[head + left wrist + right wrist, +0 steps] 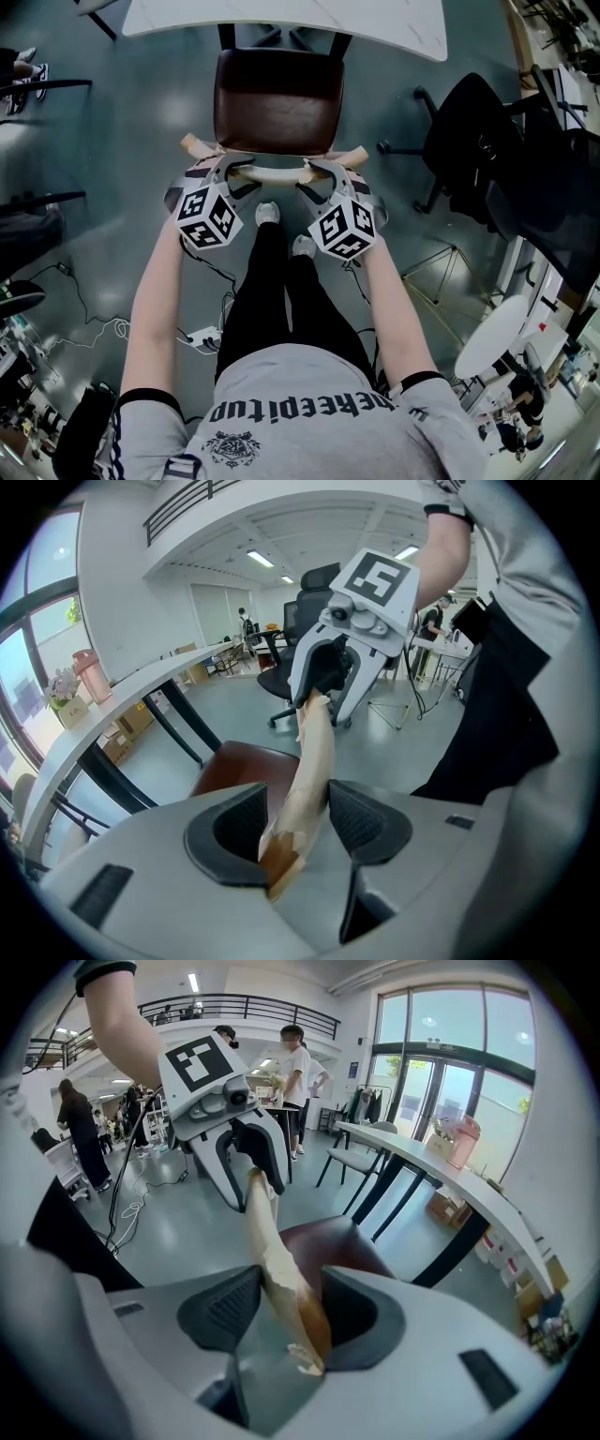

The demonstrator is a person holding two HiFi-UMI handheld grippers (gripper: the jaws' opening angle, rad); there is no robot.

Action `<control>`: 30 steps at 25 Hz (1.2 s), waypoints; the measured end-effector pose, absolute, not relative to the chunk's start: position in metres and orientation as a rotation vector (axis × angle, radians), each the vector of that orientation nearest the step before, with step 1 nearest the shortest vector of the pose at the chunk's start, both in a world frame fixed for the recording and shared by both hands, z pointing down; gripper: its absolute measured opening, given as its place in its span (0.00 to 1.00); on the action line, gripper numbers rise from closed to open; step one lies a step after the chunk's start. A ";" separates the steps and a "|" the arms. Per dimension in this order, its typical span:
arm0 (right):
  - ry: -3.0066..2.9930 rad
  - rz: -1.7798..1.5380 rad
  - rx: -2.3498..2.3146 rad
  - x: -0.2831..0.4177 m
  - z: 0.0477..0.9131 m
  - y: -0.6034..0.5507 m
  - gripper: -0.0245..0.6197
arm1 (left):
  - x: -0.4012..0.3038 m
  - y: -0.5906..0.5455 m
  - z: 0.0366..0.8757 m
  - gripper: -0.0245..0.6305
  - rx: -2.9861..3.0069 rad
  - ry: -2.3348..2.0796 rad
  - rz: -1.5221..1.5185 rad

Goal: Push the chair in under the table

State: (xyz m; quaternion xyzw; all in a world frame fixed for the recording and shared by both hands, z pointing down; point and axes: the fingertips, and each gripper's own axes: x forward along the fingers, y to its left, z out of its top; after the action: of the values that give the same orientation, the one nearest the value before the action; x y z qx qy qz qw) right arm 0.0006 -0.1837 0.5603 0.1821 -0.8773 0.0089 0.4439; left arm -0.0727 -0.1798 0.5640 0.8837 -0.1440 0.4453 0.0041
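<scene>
The chair has a dark brown seat [277, 98] and a pale, curved wooden backrest rail [277, 174]. Its front legs stand under the edge of the white table [281, 17] at the top of the head view. My left gripper [234, 174] is shut on the rail's left end and my right gripper [316, 174] on its right end. In the left gripper view the rail [314, 747] runs between the jaws of the left gripper [295, 822] toward the right gripper [323, 682]. The right gripper view mirrors this: rail [267, 1232], right gripper [281, 1312], left gripper [248, 1162], seat [328, 1241].
A black office chair [478, 141] stands to the right of the chair, with a wire stand [441, 272] and a round white table [497, 333] nearer me. Cables and a power strip [202, 337] lie on the floor at left. My feet [268, 214] stand just behind the chair.
</scene>
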 end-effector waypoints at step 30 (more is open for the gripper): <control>-2.150 0.032 0.466 -0.008 0.559 -0.217 0.36 | -0.081 -0.214 0.560 0.36 2.809 -0.414 1.390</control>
State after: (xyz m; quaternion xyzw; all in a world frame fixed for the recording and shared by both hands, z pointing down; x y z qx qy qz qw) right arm -0.0081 -0.2165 0.5592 0.1887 -0.8711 0.0128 0.4533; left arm -0.0806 -0.2144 0.5604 0.8885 -0.1309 0.4396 -0.0100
